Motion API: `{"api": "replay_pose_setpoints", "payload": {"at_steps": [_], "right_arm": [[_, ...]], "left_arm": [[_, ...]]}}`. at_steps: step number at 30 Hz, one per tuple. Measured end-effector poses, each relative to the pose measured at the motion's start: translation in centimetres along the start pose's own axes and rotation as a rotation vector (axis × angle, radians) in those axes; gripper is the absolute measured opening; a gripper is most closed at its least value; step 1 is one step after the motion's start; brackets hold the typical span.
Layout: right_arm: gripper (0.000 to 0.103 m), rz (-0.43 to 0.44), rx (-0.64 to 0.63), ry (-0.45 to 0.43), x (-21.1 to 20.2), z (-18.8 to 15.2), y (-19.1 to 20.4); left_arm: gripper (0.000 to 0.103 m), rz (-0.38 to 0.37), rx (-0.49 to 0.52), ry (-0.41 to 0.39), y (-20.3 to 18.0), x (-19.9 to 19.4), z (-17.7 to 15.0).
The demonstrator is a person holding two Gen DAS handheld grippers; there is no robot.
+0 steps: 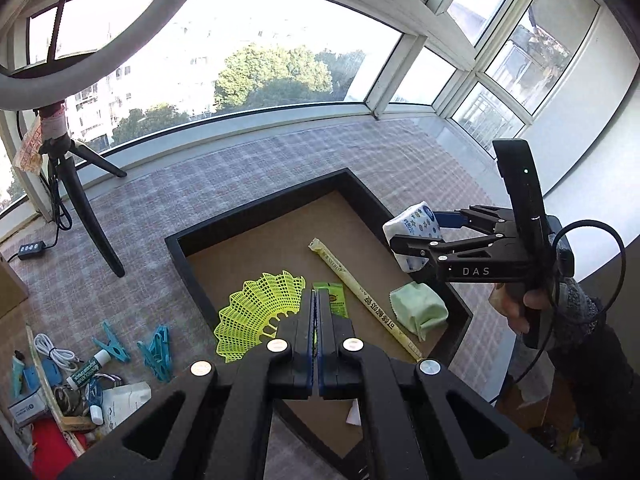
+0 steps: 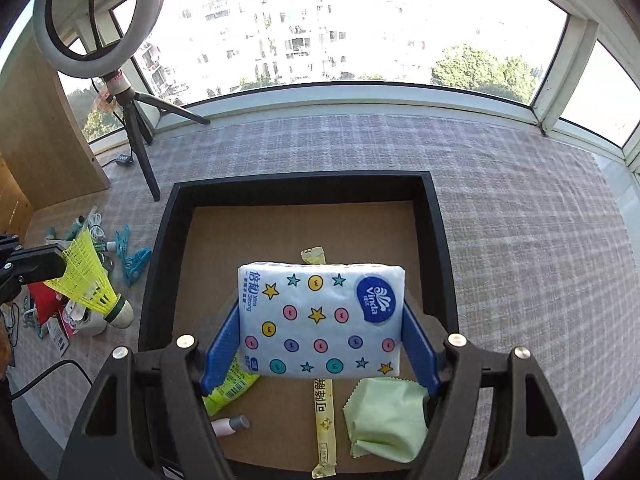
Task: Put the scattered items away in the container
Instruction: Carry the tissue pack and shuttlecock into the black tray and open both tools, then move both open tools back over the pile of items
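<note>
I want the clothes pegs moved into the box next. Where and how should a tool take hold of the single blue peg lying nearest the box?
Grip the blue peg across its two long arms near the middle, coming straight down from above. It lies flat on the checked cloth, so only its narrow flanks offer opposing faces. The peg pile beside it leaves little room, so approach along its length.

My two handheld grippers, black frames with blue pads

My left gripper (image 1: 316,320) and right gripper (image 2: 320,344) have black angular link arms, round silver screws and blue ribbed fingers (image 2: 218,354); "DAS" marks the right body, a black cable (image 1: 592,280) loops past my grey knitted sleeve (image 1: 580,312).
</note>
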State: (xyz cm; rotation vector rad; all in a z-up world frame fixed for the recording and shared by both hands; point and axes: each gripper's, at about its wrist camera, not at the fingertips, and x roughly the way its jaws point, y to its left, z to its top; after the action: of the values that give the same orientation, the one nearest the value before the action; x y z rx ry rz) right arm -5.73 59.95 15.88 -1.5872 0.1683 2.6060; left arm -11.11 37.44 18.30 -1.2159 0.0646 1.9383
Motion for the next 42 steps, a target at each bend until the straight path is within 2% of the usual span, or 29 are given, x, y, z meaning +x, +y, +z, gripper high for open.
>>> {"api": "replay_pose_setpoints", "payload": {"at_steps": [6,8,9,10,11,15,22,28,31,34,42], "right_arm": [[0.071,-0.033,0.020,0.006,0.4,-0.6,-2.5],[0.073,-0.049,0.003,0.009,0.6,-0.7,-2.6],[0.073,-0.078,0.003,0.007,0.7,-0.6,-2.5],[0.074,-0.103,0.011,0.003,0.8,-0.6,-2.6],[0.075,-0.122,0.020,0.000,0.8,-0.5,-2.6],[0.076,-0.098,0.059,-0.008,0.9,-0.1,-2.8],[0.076,-0.064,0.043,-0.014,0.9,0.3,-1.6],[0.076,-0.023,0.001,-0.001,1.4,0.3,0.9],[0.076,0.012,-0.029,0.002,1.4,0.4,2.7],[0.076,0.052,-0.068,0.001,1.2,0.3,5.0],[0.076,0.175,-0.171,0.033,1.1,-0.7,12.3]], "left_arm": [[0.000,-0.017,0.020,0.024,-2.2,2.6,0.6],[0.004,0.021,0.034,0.014,-2.8,3.1,1.0],[0.025,0.047,0.025,0.031,-2.7,3.4,1.2],[0.062,0.079,0.011,0.044,-2.5,3.6,1.3],[0.072,0.111,-0.003,0.057,-2.3,3.8,1.3],[0.072,0.125,-0.001,0.024,-1.5,2.8,1.1],[0.064,0.140,-0.030,-0.009,0.2,1.0,0.5],[0.064,0.142,-0.078,-0.040,1.8,-1.0,-1.8],[0.064,0.171,-0.095,-0.054,2.9,-2.7,-3.4],[0.064,0.215,-0.099,-0.069,4.3,-4.8,-5.1],[0.064,0.415,-0.141,-0.090,11.3,-12.6,-11.2]]}}
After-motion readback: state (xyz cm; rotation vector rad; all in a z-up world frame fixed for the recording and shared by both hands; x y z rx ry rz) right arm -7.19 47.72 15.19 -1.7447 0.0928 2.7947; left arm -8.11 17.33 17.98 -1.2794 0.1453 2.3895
